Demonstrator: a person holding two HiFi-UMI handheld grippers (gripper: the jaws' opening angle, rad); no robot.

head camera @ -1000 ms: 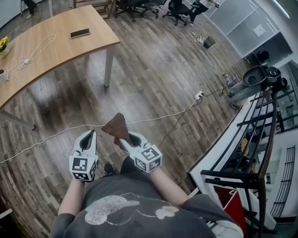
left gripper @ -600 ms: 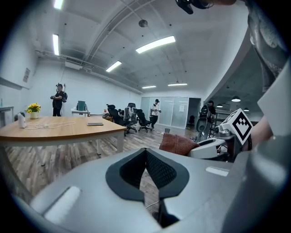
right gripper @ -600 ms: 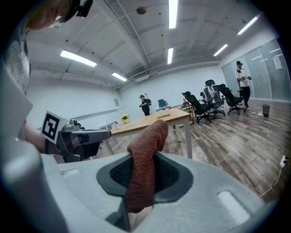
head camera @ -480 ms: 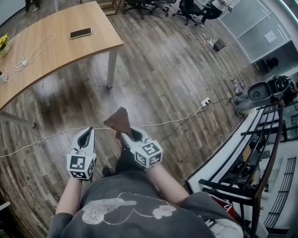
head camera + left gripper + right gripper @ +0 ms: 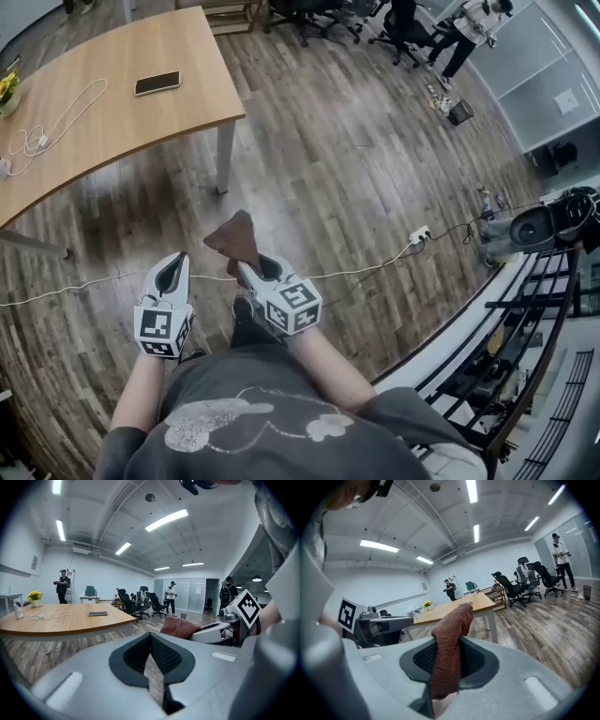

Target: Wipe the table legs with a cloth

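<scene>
Right gripper (image 5: 244,268) jaws clamped on cloth (image 5: 232,238) (brown, bunched); left gripper (image 5: 175,261) jaws together; table leg (image 5: 224,157) well apart.

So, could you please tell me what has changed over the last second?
The person has stepped slightly toward the table: the white floor cable, earlier ahead of the grippers, now runs right by them, and the table leg sits a bit nearer. Nothing was grasped or released: the right gripper stays shut on the brown cloth, and the left gripper stays shut and empty.
</scene>
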